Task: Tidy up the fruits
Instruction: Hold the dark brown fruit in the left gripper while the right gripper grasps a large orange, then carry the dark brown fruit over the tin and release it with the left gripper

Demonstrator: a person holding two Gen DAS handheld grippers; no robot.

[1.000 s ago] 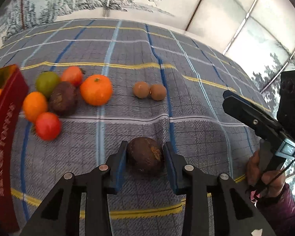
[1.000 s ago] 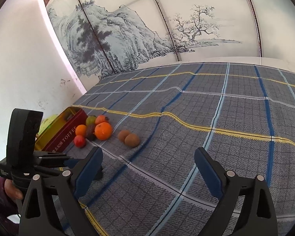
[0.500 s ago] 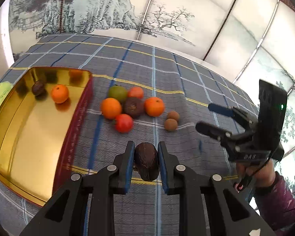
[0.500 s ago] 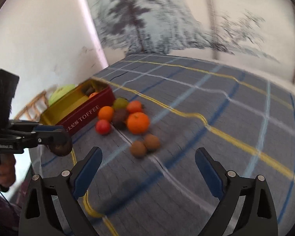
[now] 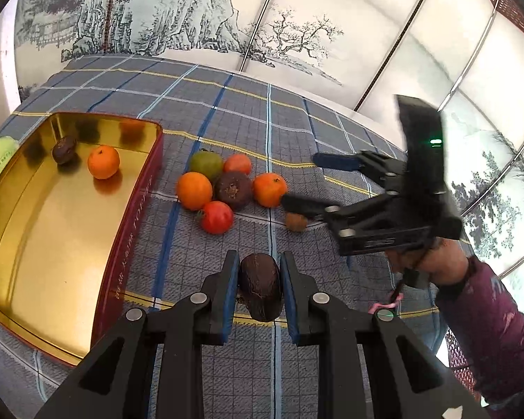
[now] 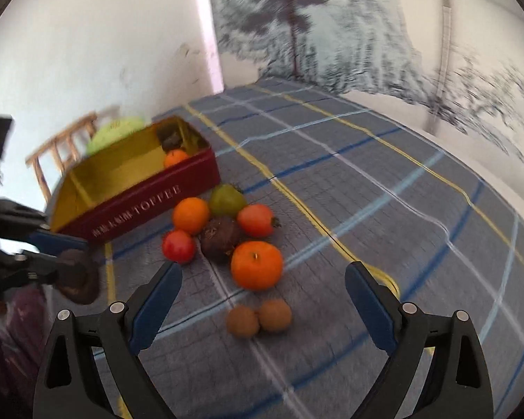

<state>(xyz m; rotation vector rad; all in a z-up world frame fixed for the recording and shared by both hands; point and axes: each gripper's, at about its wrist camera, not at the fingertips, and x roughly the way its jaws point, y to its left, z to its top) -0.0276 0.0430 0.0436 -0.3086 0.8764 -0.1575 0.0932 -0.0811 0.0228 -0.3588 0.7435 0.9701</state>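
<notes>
A dark brown, wrinkled oval fruit [image 5: 261, 290] sits clenched between the blue pads of the left gripper [image 5: 258, 291], lifted above the blue-grey checked cloth [image 5: 332, 132] that covers the desk; its skin looks dull and leathery, with fine pale veins. The right gripper [image 6: 263, 309] has its fingers spread wide with nothing between them, hovering over two small round brown fruits [image 6: 258, 317] that touch each other.

Counting the loose cluster on the cloth: two oranges, one [image 5: 194, 190] at nine o'clock of the group and one [image 5: 269, 189] at three o'clock; one green round fruit [image 5: 206, 162] at eleven o'clock; two red tomato-like fruits, one [image 5: 238, 164] at one o'clock and one [image 5: 217, 217] at six o'clock; and one dark purple-brown wrinkled fruit [image 5: 233, 190] in the middle, touching its neighbours.

The open rectangular tin [image 5: 45, 244], gold inside and maroon outside with "TOFFEE" lettering, lies at nine o'clock of the cluster. Inside it are one orange [image 5: 103, 162] and one dark wrinkled fruit [image 5: 64, 149], side by side near its far end. A person's hand in a maroon sleeve [image 5: 489, 317] holds the right gripper.
</notes>
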